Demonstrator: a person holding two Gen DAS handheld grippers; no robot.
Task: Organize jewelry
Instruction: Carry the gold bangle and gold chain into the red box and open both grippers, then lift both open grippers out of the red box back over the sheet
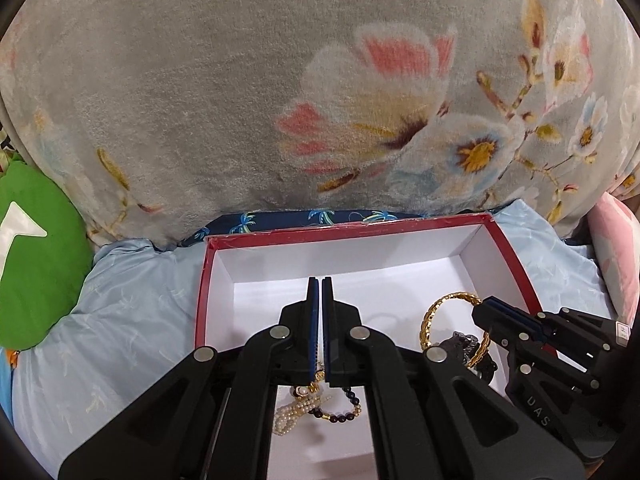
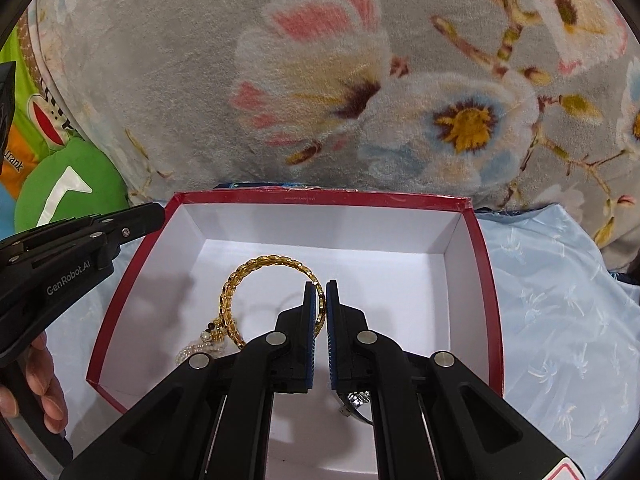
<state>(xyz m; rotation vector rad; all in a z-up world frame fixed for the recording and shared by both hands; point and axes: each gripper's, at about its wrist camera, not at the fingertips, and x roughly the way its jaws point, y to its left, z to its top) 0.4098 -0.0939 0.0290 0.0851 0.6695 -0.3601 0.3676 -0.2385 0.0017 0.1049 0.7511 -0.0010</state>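
Note:
A red box (image 1: 204, 292) with a white inside lies on the bed; it also shows in the right wrist view (image 2: 486, 280). My left gripper (image 1: 322, 288) is shut over the box, pinching a thin gold chain (image 1: 319, 372) low between its pads. A pearl strand (image 1: 294, 412) and a dark bead bracelet (image 1: 344, 414) hang or lie below it. My right gripper (image 2: 320, 292) is shut on a gold bangle (image 2: 256, 266) held in the box; it also shows in the left wrist view (image 1: 486, 308). A silver piece (image 2: 356, 400) lies under the right gripper.
A grey floral blanket (image 1: 280, 80) rises behind the box. A green cushion (image 1: 36, 248) lies at the left, a pink one (image 1: 616, 248) at the right. Light blue bedding (image 2: 560, 300) surrounds the box. A dark ornament (image 1: 466, 346) lies in the box by the bangle.

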